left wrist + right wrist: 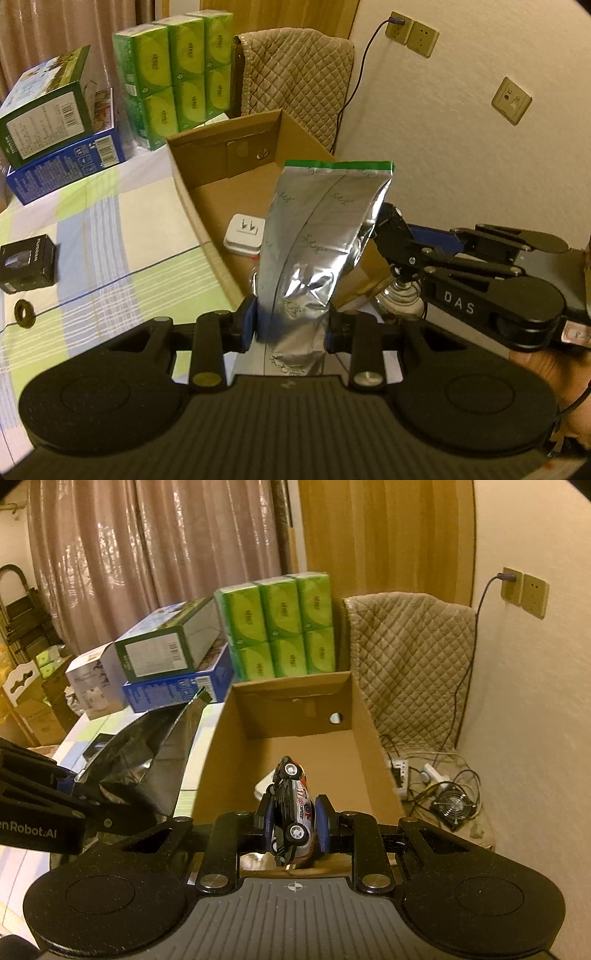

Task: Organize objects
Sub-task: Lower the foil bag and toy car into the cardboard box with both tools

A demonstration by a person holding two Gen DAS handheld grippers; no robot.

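Both tongs loaded above open brown cardboard box (295,746).

Left gripper (290,326) clamping crinkled silver foil pouch (317,240) upright; right gripper (293,821), at 3 o'clock, pinching white-and-orange toy race car (293,805) nose-up.

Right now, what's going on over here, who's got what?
A person is packing things into the open cardboard box. The left tool is shut on a silver foil pouch, held upright over the box's near edge. The right tool grips a toy race car above the box. A white plug adapter already lies on the box floor.
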